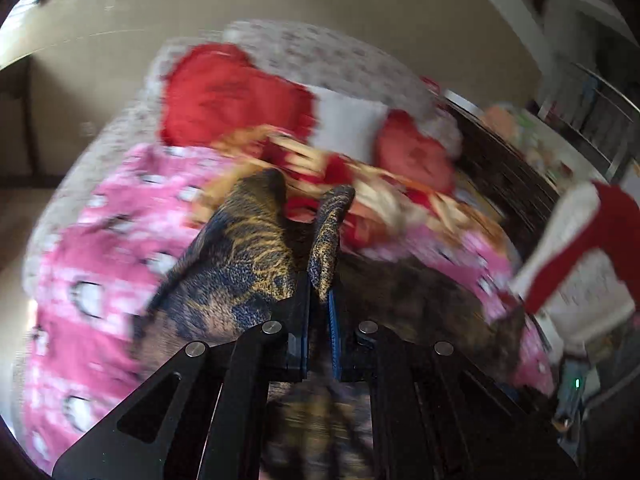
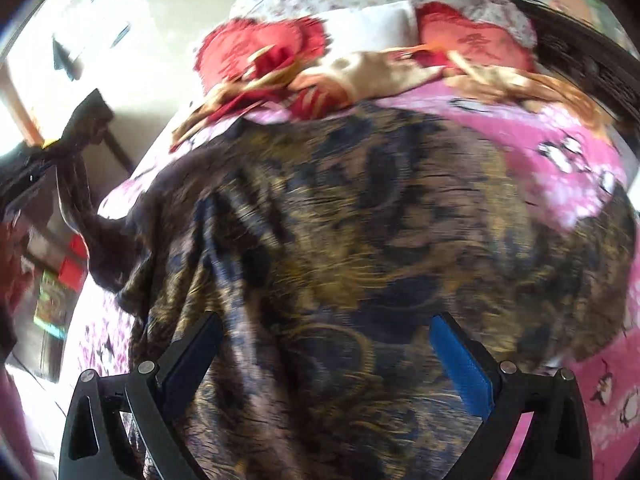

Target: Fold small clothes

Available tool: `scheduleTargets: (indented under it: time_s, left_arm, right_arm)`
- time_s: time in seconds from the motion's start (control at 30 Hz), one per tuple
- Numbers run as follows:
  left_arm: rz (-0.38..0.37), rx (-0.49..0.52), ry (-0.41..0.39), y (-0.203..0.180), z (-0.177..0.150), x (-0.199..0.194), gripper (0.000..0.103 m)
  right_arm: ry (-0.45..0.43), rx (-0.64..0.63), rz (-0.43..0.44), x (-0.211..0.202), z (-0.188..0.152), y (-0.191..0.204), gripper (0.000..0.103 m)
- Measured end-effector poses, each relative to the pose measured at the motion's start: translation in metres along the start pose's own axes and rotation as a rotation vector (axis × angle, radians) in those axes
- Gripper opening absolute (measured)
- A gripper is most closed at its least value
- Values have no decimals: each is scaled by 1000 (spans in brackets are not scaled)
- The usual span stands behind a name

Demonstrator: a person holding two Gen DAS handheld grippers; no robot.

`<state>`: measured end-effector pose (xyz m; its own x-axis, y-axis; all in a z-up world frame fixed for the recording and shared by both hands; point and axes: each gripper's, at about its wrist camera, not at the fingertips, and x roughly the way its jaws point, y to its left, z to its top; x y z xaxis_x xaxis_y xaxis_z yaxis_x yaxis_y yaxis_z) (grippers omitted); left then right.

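Two views, left wrist first: both were blurred by motion.
Left gripper [image 1: 320, 296]: its jaws were seen pressed together on a fold of the dark gold-patterned garment [image 1: 244, 256].
Garment, left wrist view: it was draped over the fingers, above the pink printed blanket [image 1: 92, 264].
Background: red cushions [image 1: 224, 92] were seen at the head of the bed.
Right gripper [image 2: 324, 344]: its jaws were held wide apart, with nothing clamped.
Garment, right wrist view: it [image 2: 360, 220] was spread on the pink blanket [image 2: 560, 160], between and under the blue pads [image 2: 460, 364].
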<state>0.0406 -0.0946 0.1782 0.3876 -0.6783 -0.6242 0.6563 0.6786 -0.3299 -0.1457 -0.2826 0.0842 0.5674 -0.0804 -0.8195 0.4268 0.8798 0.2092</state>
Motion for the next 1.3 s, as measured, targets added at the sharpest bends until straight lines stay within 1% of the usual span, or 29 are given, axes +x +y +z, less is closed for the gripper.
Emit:
scheduleTargets:
  time_s: [0.07, 0.1, 0.13, 0.2, 0.3, 0.33, 0.37, 0.4, 0.43, 0.47, 0.5, 0.53, 0.57, 0.6, 0.67, 0.73, 0.77, 0.8, 0.87, 0.9, 0.93, 1.0, 1.03, 1.07, 1.1, 1.13, 1.2, 1.23, 1.3]
  left_arm:
    - [-32, 66, 45, -40, -20, 23, 7]
    - [-55, 76, 75, -53, -30, 36, 7]
    - [-84, 79, 124, -67, -44, 52, 7]
    - [-109, 95, 194, -83, -64, 77, 7]
    - [-73, 141, 244, -98, -91, 104, 8]
    - [-67, 157, 272, -100, -96, 109, 14]
    - [-78, 155, 299, -100, -98, 110, 22]
    - [-101, 142, 313, -98, -98, 106, 28]
    - [-135, 123, 318, -95, -97, 98, 42]
    - [-150, 112, 306, -92, -97, 87, 53]
    - [-146, 107, 280, -88, -96, 73, 57]
    - [-129, 109, 250, -81, -94, 59, 62]
    - [-105, 115, 225, -73, -92, 45, 65]
    - [-68, 122, 200, -66, -91, 31, 65]
    - [33, 124, 163, -43, -94, 11, 65]
    - [136, 106, 151, -18, -101, -1, 65]
    - [176, 92, 162, -6, -107, -4, 65]
    - [194, 78, 184, 3, -114, -6, 65]
    - [197, 50, 226, 14, -128, -7, 65]
    - [197, 41, 246, 16, -134, -4, 65]
    - [206, 40, 265, 17, -141, -1, 65]
    - [272, 48, 288, 20, -152, 10, 65]
    - [324, 40, 296, 25, -157, 15, 65]
    - [345, 25, 303, 28, -161, 19, 65]
    - [352, 1, 311, 33, -164, 21, 65]
    - [347, -30, 317, 39, -166, 21, 65]
    - [348, -60, 320, 46, -167, 21, 65]
    - [351, -67, 318, 49, -168, 20, 65]
    - [357, -83, 311, 53, -169, 15, 65]
  right_arm:
    - [-14, 31, -14, -9, 0, -15, 103]
    - [-19, 42, -22, -13, 0, -21, 103]
    - [-27, 54, -36, -18, 0, -30, 103]
    - [-39, 71, -59, -24, -2, -41, 103]
    - [-46, 116, -77, -30, -2, -64, 103]
    - [-47, 127, -74, -30, -1, -69, 103]
    - [-46, 137, -73, -30, 0, -73, 103]
    - [-46, 144, -72, -29, 1, -76, 103]
    - [-51, 147, -59, -28, 4, -78, 103]
    - [-57, 145, -44, -27, 6, -79, 103]
    - [-59, 139, -25, -25, 8, -78, 103]
    - [-56, 127, -3, -22, 12, -75, 103]
    - [-54, 117, 12, -19, 15, -73, 103]
    - [-53, 100, 29, -14, 19, -69, 103]
    - [-42, 61, 44, -5, 23, -60, 103]
    - [-17, 4, 50, 5, 26, -47, 103]
    - [-12, -20, 52, 10, 26, -42, 103]
    - [-7, -44, 51, 16, 26, -38, 101]
    - [13, -94, 36, 30, 29, -29, 87]
    - [20, -110, 33, 35, 31, -25, 76]
    - [21, -130, 43, 41, 35, -21, 75]
    - [19, -163, 44, 51, 39, -13, 75]
    - [38, -188, 29, 61, 41, -8, 75]
    - [67, -212, 13, 72, 41, -4, 74]
    - [84, -226, 18, 79, 41, -1, 58]
    - [98, -246, 36, 85, 39, 3, 26]
    - [86, -264, 29, 80, 37, 6, 11]
    - [54, -250, 43, 69, 39, 3, 8]
    - [-46, -195, 32, 41, 46, -12, 8]
